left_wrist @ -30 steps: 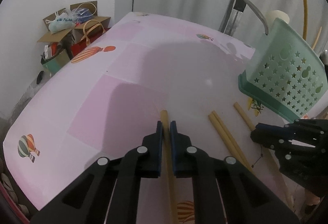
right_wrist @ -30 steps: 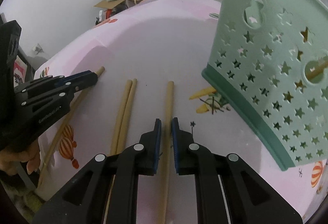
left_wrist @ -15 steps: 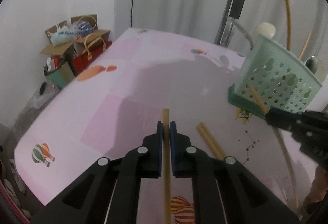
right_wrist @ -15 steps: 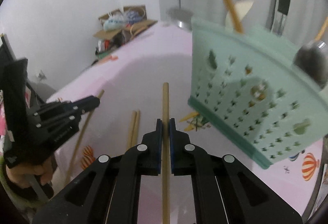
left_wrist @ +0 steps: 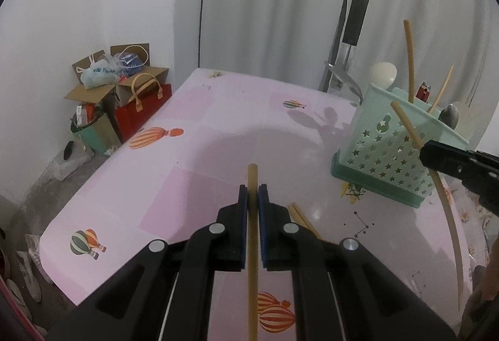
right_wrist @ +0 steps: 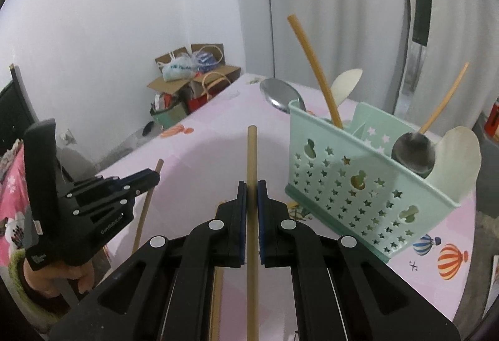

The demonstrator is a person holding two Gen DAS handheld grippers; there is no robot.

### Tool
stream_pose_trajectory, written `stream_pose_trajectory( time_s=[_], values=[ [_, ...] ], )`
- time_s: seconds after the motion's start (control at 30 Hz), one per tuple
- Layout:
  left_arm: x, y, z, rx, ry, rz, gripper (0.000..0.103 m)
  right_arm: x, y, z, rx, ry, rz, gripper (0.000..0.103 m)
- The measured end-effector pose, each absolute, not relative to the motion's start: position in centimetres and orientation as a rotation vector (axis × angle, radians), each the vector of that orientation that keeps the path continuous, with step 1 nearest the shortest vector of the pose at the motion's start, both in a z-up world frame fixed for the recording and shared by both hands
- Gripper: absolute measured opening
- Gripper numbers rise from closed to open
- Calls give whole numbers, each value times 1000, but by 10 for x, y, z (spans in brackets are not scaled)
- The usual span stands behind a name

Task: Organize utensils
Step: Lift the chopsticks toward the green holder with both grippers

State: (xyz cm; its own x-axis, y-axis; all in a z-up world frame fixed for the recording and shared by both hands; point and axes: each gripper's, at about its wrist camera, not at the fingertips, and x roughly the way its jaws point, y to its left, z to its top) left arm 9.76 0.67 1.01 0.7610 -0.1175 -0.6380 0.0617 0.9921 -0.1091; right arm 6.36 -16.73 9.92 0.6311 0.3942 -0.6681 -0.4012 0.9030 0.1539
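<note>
1. The left hand-held gripper [left_wrist: 253,196] is clamped tight on a wooden chopstick [left_wrist: 252,235] that runs lengthwise between its pads, the tip poking out just ahead of the jaws
2. The right hand-held gripper [right_wrist: 252,194] is likewise closed on a second chopstick [right_wrist: 252,216] — this one sticks out well beyond the fingertips
3. Both held sticks are lifted off the pink balloon-print surface [left_wrist: 193,154]
4. Ahead and to the right of each hand-held gripper stands a mint-green star-punched utensil basket [right_wrist: 361,188], holding spoons, a pale spatula and two upright chopsticks
5. Just right of the left hand-held gripper, a pair of chopsticks [left_wrist: 301,216] lies on the surface
6. Far ahead-left, off the surface — cardboard boxes and a red bag [left_wrist: 140,110] on the floor
</note>
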Motion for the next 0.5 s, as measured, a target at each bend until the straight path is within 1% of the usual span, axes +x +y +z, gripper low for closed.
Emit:
stream_pose_trajectory(
  time_s=[0.3, 0.5],
  values=[
    [94, 11, 13, -138, 695, -119, 6, 65, -179, 99, 74, 776, 486, 5],
    [101, 30, 3, -362, 758, -212, 6, 64, -183, 100, 98, 784, 488, 5]
  ],
)
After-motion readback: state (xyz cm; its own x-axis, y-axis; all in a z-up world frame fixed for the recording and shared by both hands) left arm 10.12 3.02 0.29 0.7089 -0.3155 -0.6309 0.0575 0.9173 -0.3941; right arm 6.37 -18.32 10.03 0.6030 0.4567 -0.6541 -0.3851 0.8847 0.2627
